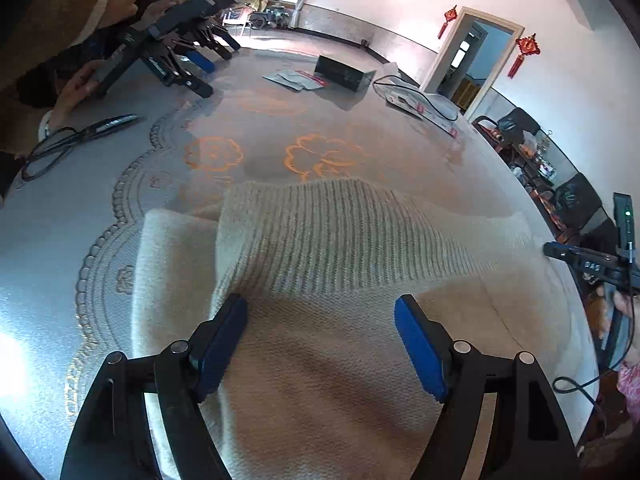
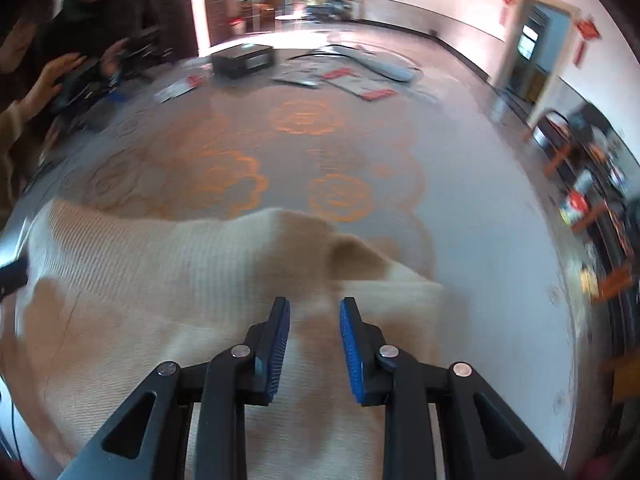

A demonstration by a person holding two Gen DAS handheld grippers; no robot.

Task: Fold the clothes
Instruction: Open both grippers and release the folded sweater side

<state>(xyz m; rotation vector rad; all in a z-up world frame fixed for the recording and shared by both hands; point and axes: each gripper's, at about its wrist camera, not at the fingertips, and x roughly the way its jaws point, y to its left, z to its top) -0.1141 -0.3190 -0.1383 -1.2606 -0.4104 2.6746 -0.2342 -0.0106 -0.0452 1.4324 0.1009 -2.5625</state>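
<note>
Only left view shows scissors (image 1: 100,126) (beside sweater (image 1: 320,340)).

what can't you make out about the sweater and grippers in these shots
- Sweater: its near part is cut off by the bottom edge and hidden behind the gripper frames, in both wrist views.
- Right gripper: whether its fingers touch the knit, right wrist view, motion blur.
- Left gripper: jaws wide, contact with the fabric unclear.

A black box (image 1: 345,73) and scattered papers (image 1: 296,79) are located at the far side of the patterned tablecloth (image 1: 280,128). Red knot ornaments (image 1: 524,53) are hung beside the doorway (image 1: 472,56).
</note>
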